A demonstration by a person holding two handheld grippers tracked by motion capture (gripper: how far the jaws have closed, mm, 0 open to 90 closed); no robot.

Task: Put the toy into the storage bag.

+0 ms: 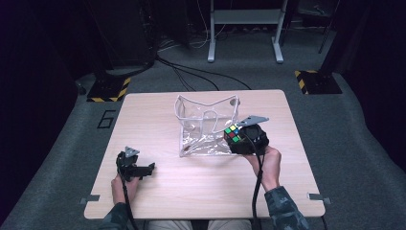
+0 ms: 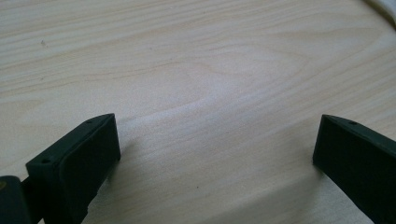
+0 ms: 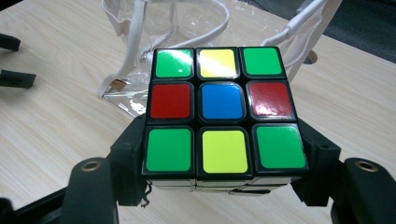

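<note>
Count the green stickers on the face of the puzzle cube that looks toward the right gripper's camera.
4. On the puzzle cube, clamped in the right gripper, green fills all four corners of that face; the cube's other faces are mostly hidden, so more may exist.

Just ahead of the right gripper [image 1: 238, 136], which clamped a cube [image 1: 233, 133], stood a clear bag [image 1: 206, 125] with its mouth open upward, its white rim [image 3: 205, 35] and straps the only obstacles there. To that gripper's right the table [image 1: 287, 158] lay bare out to its edge. The left gripper [image 2: 217, 154], jaws wide apart, had bare wood between them and ahead, well apart from the bag.
</note>
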